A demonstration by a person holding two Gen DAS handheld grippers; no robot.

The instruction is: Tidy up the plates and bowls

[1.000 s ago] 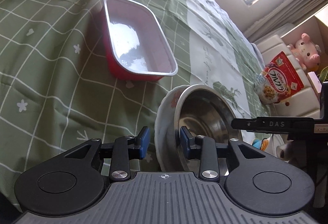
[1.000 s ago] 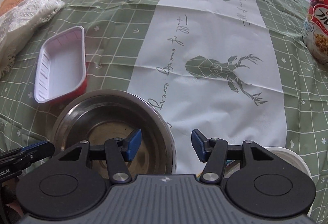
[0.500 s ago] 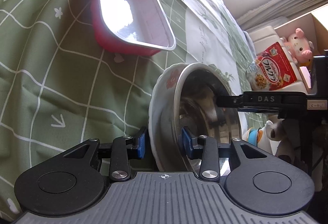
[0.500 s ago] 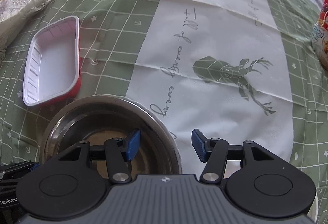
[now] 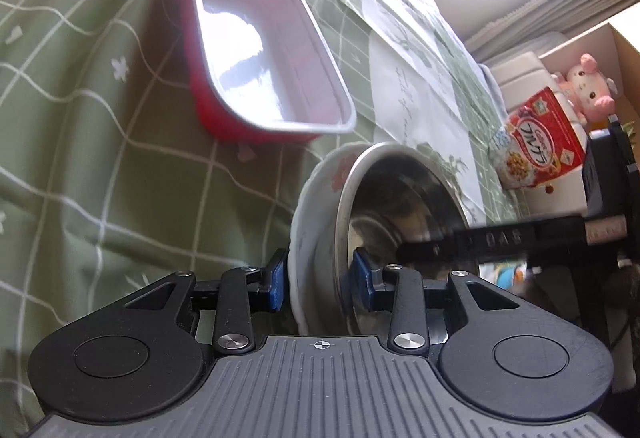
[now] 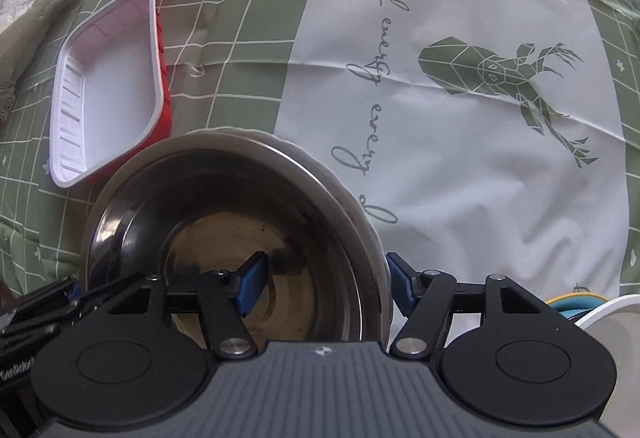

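the left gripper (image 5: 318, 280) is closed onto the near rims of a steel bowl (image 5: 404, 205) nested in a white flowered bowl (image 5: 316, 197), one pad outside, one inside. the right gripper (image 6: 326, 288) straddles the steel bowl's (image 6: 224, 222) right rim, jaws wide, pads not pressing. a red tray (image 6: 104, 85) with a white, empty inside lies just beyond the bowls on the green checked cloth (image 6: 248, 13). the deer-print strip (image 6: 480, 125) to the right is open room. a cereal bag (image 5: 536, 145) stands at the far edge.
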